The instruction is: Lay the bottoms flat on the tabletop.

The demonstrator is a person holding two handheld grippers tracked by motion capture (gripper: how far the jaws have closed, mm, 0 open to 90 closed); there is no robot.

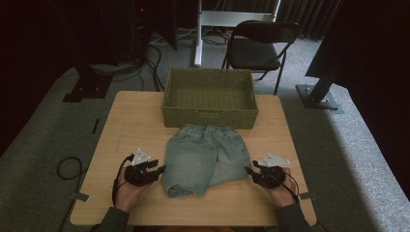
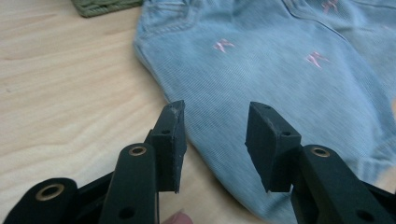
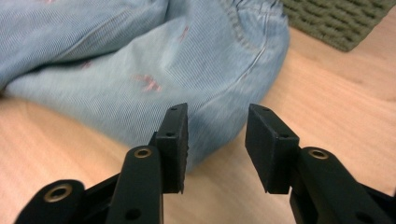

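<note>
Scene: a person sits at a wooden counter (image 1: pixel 125 125) with a hand-held gripper in each hand, a pair of denim shorts (image 1: pixel 205 157) spread flat between them.
Shorts: light blue denim dotted with small pink marks, lying in the middle of the counter, waistband toward the far edge and just in front of the basket (image 1: pixel 209 96); the two legs point toward the person.
Basket: green, woven, rectangular, standing at the far edge of the counter with its open top up.
Left hand-held gripper (image 1: pixel 157 169): held low over the counter just beside the left leg of the shorts, tips aimed at the fabric's edge. In the left gripper view its jaws stand apart, nothing pressed between the pads, with the side seam of the shorts (image 2: pixel 261 70) running through the gap behind them.
Right hand-held gripper (image 1: pixel 250 171): held low at the right leg of the shorts, tips at the cloth's edge. In the right gripper view the jaws stand apart and grip nothing; the rounded fold of the shorts (image 3: pixel 187 65) lies just beyond them.
Surroundings: a black folding chair (image 1: pixel 261 46) stands on the grey carpet behind the counter.
</note>
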